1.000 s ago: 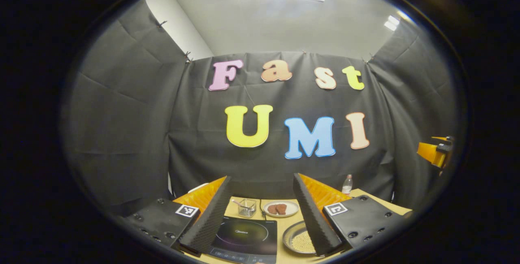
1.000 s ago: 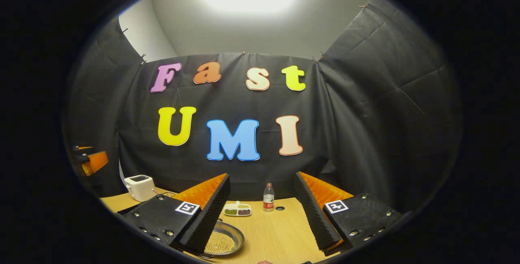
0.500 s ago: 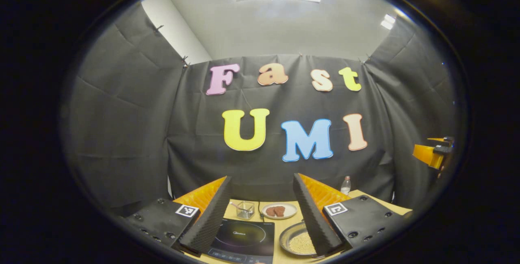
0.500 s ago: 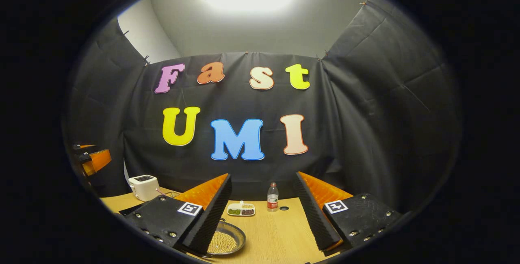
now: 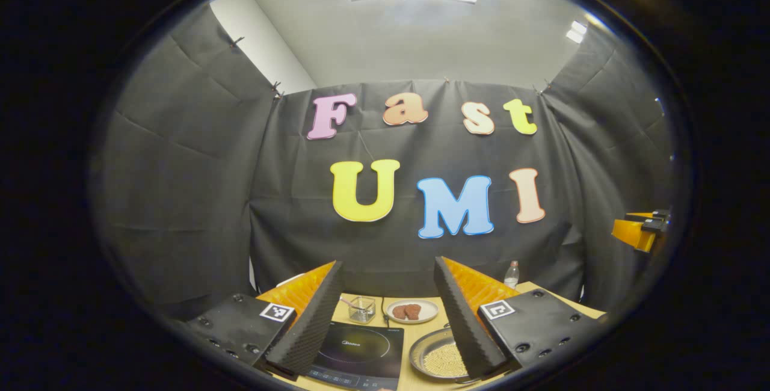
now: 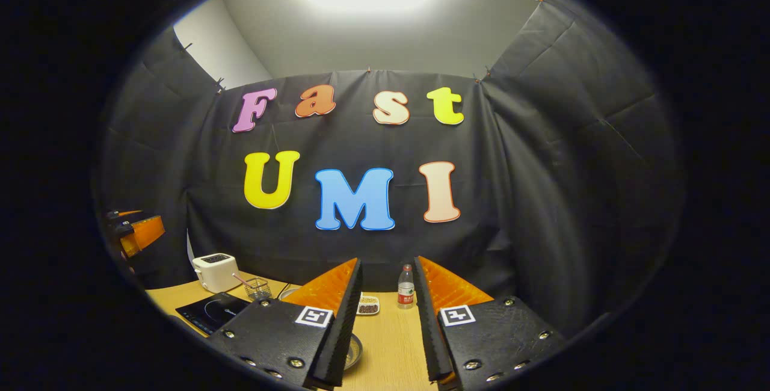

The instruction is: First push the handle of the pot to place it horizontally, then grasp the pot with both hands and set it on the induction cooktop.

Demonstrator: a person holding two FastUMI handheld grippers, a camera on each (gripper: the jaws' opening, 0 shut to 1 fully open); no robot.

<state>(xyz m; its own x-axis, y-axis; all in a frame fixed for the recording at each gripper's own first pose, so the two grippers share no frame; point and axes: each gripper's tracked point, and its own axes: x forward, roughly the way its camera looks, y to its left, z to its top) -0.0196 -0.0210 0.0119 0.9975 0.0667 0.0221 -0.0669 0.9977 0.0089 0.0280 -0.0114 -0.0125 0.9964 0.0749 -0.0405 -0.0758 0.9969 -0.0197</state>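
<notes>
Above table (image 5: 421, 331): left gripper (image 5: 388, 319) wide open, empty; right gripper (image 6: 388, 319) narrowly open, empty.

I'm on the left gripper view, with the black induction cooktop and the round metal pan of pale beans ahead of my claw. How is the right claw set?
Observer: The right claw is open with a narrow gap and nothing between its fingers.
Operator: What lies ahead of it?
Observer: Through the gap, a small white dish of beans sits just left of the upright clear plastic bottle.
Operator: Anything behind the cooktop?
Observer: A white toaster stands behind the black induction cooktop, near the cloth wall.
</notes>
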